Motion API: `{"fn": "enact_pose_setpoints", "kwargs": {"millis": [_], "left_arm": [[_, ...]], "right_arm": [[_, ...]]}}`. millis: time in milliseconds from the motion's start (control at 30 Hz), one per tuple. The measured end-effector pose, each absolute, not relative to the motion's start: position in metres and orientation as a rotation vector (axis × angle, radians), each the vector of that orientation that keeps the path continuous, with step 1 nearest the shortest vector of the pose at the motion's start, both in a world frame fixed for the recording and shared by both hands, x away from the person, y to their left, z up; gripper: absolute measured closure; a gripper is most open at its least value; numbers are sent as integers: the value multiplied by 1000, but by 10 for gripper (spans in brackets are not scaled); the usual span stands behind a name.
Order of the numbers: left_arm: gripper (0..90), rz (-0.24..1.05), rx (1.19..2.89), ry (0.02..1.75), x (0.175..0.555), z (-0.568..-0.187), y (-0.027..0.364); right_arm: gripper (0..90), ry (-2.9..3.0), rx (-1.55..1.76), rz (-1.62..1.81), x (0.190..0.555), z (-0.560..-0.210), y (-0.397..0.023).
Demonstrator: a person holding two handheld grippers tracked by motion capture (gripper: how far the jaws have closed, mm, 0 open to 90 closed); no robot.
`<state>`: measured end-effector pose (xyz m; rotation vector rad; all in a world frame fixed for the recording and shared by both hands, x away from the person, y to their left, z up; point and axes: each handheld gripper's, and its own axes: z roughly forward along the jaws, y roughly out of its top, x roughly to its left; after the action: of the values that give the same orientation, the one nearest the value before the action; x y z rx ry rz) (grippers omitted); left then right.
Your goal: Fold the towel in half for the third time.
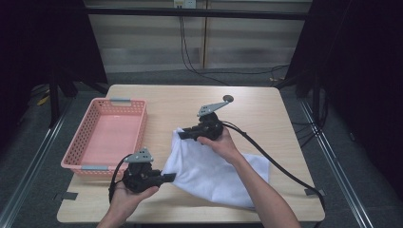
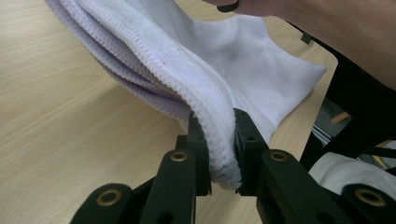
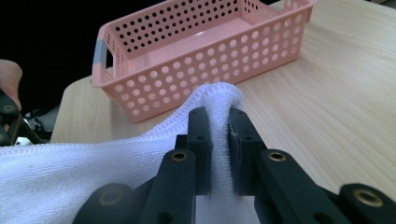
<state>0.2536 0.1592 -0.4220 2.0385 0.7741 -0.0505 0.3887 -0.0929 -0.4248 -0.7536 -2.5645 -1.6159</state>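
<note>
High view: left gripper [image 1: 167,177] clamps the near corner of the white towel [image 1: 214,173], right gripper [image 1: 183,135] pinches the far corner. That held edge runs near-to-far, raised above the table [image 1: 266,109]. The pink basket [image 1: 78,147] lies left, nearer the left gripper.

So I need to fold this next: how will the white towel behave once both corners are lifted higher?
The white towel is probably floppy: it sags between the left gripper and right gripper. It likely weighs little. Its looped edge looks grippy, so slipping seems unlikely.
</note>
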Motion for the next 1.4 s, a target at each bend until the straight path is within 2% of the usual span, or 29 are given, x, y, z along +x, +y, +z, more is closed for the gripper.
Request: {"fn": "enact_pose_setpoints", "kwargs": {"millis": [367, 1033, 1400], "left_arm": [[805, -48, 2050, 695, 257, -406, 134], [802, -133, 2128, 525, 259, -402, 35], [791, -240, 2215, 484, 253, -440, -32]], "right_arm": [[812, -2591, -743, -1643, 382, -411, -109], [792, -2588, -912, -1719, 348, -407, -220], [761, -2549, -1058, -1720, 319, -434, -283]]}}
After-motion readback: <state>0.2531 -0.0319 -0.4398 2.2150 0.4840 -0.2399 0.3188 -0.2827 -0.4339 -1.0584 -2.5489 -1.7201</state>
